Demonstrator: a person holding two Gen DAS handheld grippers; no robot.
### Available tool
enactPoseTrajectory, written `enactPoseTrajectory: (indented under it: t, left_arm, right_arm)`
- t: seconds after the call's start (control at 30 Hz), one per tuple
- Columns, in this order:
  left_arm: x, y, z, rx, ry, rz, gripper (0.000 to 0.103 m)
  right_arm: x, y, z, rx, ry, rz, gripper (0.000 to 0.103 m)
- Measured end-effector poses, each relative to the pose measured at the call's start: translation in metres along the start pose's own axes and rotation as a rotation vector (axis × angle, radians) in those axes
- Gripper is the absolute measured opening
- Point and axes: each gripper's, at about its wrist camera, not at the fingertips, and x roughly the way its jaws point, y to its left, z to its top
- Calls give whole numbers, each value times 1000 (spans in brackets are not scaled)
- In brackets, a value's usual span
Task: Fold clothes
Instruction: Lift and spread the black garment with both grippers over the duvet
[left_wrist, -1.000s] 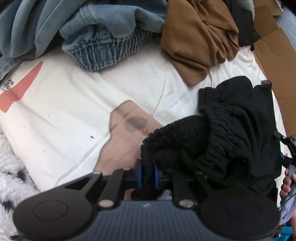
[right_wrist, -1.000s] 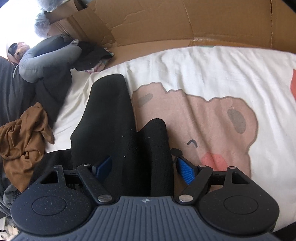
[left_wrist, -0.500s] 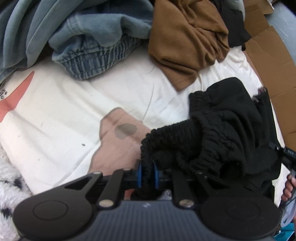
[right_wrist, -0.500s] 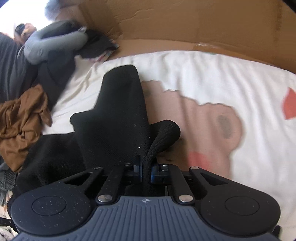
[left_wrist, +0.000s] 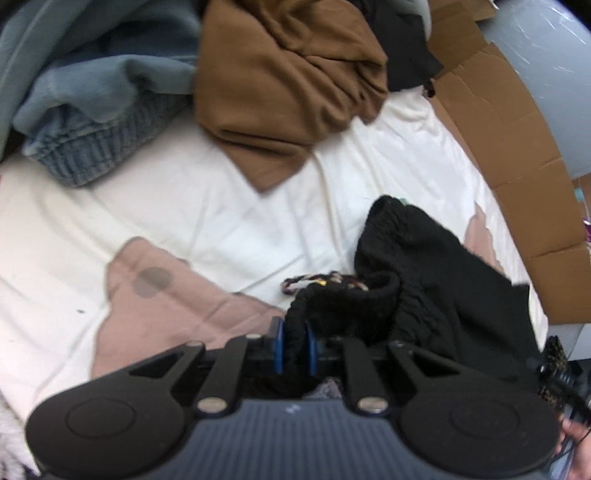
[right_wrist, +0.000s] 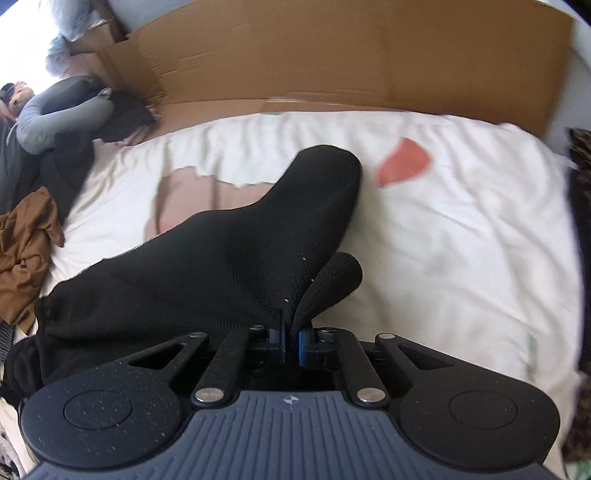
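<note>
Black knit garment (left_wrist: 424, 280) hangs bunched between my two grippers over the white printed bed sheet (left_wrist: 184, 206), left gripper (left_wrist: 294, 349) pinching its ribbed waistband, right gripper (right_wrist: 291, 341) pinching a thin fold, cloth running leftward from there.

no readable words, brands or numbers show in either view. the only marks are small pale emblems, too small and blurred to make out: one on the ribbed housing of the left gripper (left_wrist: 294, 346), just behind its closed fingers, and a similar star-like one on the housing of the right gripper (right_wrist: 291, 339), likewise behind its fingers.
</note>
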Motion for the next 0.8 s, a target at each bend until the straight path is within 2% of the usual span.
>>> enactPoseTrajectory:
  t: [0.2,0.47,0.8]
  left_arm:
    - [12,-31,-6,64,24,-71,14]
    - [38,-85,-20,242,64,-146,14]
    - [53,-115,-27,336,122,-147,14]
  right_arm:
    - [-39,-40,-27,77,-6,-69,4]
    - [-97,-94,-87,246,-8,-179,4]
    - [-130,-119,-169,383,24,-204,4]
